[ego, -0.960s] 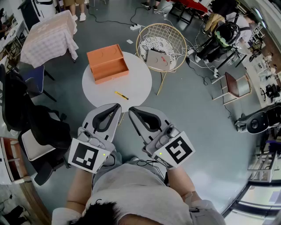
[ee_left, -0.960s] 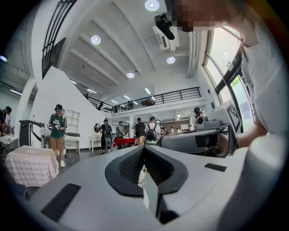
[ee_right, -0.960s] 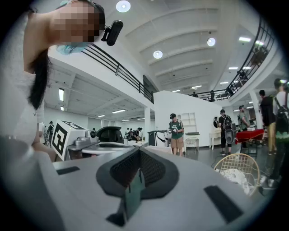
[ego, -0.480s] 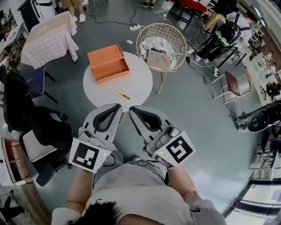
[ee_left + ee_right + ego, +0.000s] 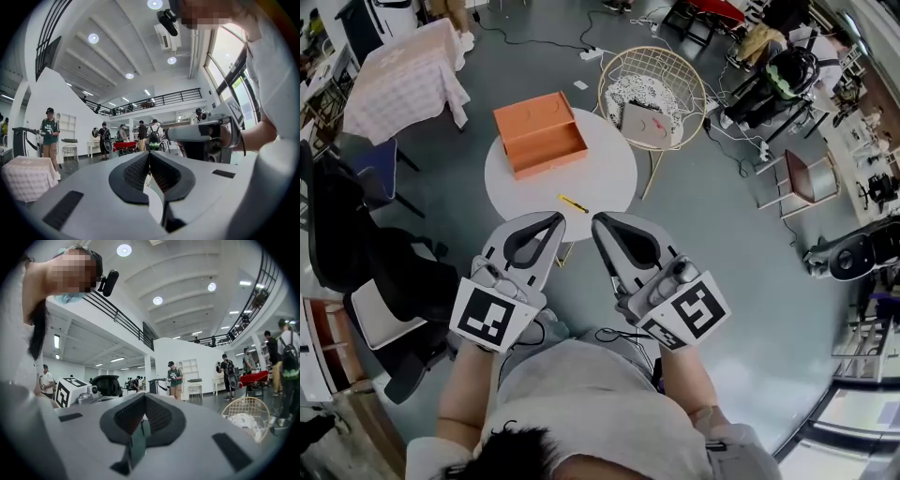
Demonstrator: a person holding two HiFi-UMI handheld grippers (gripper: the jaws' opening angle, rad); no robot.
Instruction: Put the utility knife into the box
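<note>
Fingers (image 5: 129, 176) pressed together tip-to-tip, empty, on left gripper (image 5: 556, 219) and right gripper (image 5: 597, 220). Utility knife (image 5: 574, 203) at counter (image 5: 614, 178) near edge, blade probably retracted; spread 1 gripper wide, pinch mid-handle, carry to box (image 5: 540, 133).

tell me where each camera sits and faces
Head view: on the head, steeply down at table, box, utility knife; left gripper, right gripper, forearms show.
Left gripper view: on it, out along shut jaws at distant people; right gripper shows.
Right gripper view: likewise; left gripper's marker cube shows.
Shared: wire chair, head and right gripper views.

Round white table (image 5: 609, 178) — orange box (image 5: 540, 133), yellow utility knife (image 5: 574, 203) on it.
</note>
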